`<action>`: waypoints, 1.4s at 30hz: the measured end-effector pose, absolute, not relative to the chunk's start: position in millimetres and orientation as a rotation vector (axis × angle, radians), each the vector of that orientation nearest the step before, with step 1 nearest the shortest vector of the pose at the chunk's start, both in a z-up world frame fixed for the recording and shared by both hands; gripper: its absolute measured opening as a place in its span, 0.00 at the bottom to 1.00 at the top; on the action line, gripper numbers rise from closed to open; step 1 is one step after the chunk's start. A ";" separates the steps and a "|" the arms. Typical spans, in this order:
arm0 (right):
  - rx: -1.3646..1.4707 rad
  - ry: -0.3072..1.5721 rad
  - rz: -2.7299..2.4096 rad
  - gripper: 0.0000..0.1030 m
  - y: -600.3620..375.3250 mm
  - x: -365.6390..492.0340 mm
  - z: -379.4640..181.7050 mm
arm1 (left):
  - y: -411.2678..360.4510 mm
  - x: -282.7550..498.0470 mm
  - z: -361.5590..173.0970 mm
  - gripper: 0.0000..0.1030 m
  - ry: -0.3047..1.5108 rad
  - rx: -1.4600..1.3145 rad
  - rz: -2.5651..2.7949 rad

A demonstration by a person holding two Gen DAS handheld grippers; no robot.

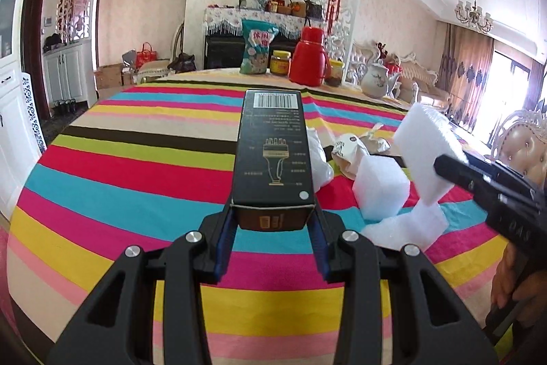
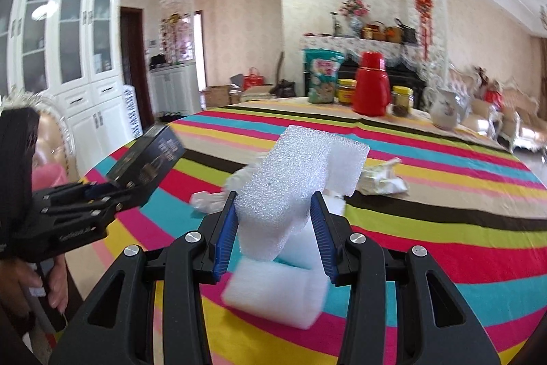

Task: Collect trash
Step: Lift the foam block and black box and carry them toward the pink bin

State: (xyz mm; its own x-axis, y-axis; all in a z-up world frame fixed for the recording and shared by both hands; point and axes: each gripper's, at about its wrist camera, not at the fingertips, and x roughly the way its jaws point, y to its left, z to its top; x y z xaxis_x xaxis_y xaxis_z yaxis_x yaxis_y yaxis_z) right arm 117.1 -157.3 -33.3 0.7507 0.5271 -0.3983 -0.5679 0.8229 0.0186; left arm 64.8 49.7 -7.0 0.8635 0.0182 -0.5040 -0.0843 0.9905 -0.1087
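Observation:
My left gripper [image 1: 272,218] is shut on a black carton box [image 1: 272,156] with a barcode and gold print, held above the striped tablecloth [image 1: 136,166]. The box also shows at the left of the right wrist view [image 2: 150,163]. My right gripper [image 2: 275,221] is shut on a strip of white packing foam [image 2: 290,180] that hangs folded down to the cloth; the foam also shows in the left wrist view [image 1: 424,139]. A white plastic bag [image 1: 318,156] and a crumpled paper bag [image 1: 355,149] lie on the table beyond the box.
At the table's far edge stand a snack bag [image 1: 257,47], a yellow-lidded jar [image 1: 281,59], a red thermos [image 1: 309,57], a second jar [image 1: 334,72] and a white porcelain jug [image 1: 376,81]. Chairs stand at the right [image 1: 523,142]. White cabinets are at the left [image 2: 68,57].

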 end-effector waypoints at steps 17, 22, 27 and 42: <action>-0.200 0.401 0.703 0.40 -117.6 104.4 -42.8 | 67.7 42.8 -5.6 0.37 0.519 -0.168 0.101; -0.209 0.428 0.735 0.40 -105.6 103.1 -42.1 | 74.8 29.0 -3.6 0.37 0.499 -0.166 0.112; -0.208 0.444 0.785 0.40 -79.4 97.3 -39.8 | 93.0 12.7 -0.8 0.37 0.482 -0.181 0.141; -0.268 0.400 1.120 0.40 74.6 42.6 -27.4 | 208.2 -96.3 5.9 0.37 0.431 -0.237 0.434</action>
